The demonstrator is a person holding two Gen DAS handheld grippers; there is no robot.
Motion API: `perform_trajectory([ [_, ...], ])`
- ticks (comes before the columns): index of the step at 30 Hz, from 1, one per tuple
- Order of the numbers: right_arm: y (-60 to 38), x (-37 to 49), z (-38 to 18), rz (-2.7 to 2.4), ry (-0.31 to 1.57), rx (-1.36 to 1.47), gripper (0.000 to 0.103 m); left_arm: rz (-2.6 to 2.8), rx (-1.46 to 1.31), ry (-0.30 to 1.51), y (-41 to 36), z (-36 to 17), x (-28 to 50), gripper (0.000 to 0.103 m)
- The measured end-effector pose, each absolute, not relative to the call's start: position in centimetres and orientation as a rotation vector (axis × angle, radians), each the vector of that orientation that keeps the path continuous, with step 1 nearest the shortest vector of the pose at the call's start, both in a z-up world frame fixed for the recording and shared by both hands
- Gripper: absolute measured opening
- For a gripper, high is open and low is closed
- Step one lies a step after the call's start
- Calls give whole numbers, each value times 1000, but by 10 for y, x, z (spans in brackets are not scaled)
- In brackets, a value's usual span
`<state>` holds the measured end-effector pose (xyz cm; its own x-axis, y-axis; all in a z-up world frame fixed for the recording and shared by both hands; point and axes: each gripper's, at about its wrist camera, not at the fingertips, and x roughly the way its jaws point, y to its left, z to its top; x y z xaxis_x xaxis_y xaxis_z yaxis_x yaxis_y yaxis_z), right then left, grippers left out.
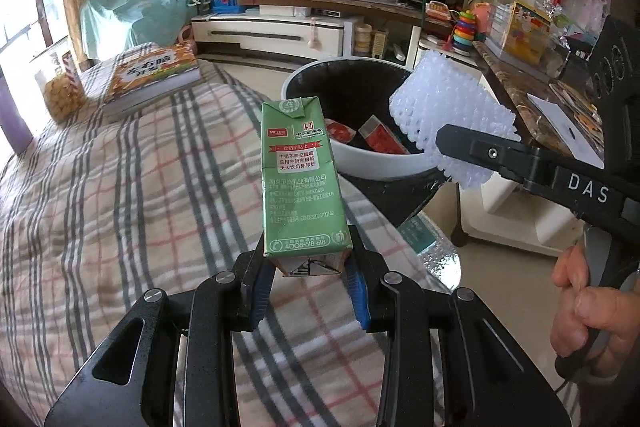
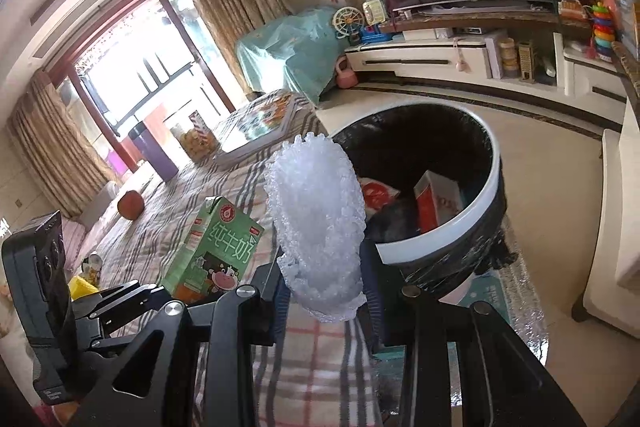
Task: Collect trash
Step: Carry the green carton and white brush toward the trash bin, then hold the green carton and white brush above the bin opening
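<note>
The checked blanket is covering the table, its soft cloth running to the edge where the round white-rimmed trash bin is standing, black-lined and holding red packets. Only the right wrist view is showing the cow printed on the green milk carton, a creased box the left gripper is pinching upright by its base. The right gripper is clamping white foam netting (bumpy, mesh-like) beside the bin's rim.
</note>
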<state>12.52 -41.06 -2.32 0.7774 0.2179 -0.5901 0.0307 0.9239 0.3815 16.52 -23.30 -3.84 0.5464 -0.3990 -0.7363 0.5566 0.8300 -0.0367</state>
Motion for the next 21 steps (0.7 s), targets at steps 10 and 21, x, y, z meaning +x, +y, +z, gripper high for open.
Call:
perform_trajectory([
  [10, -427, 129, -17, 70, 660, 376, 33, -587, 235, 804, -252, -34, 171, 31],
  [21, -439, 144, -11, 50, 661, 340, 33, -606, 259, 792, -274, -28, 182, 31],
])
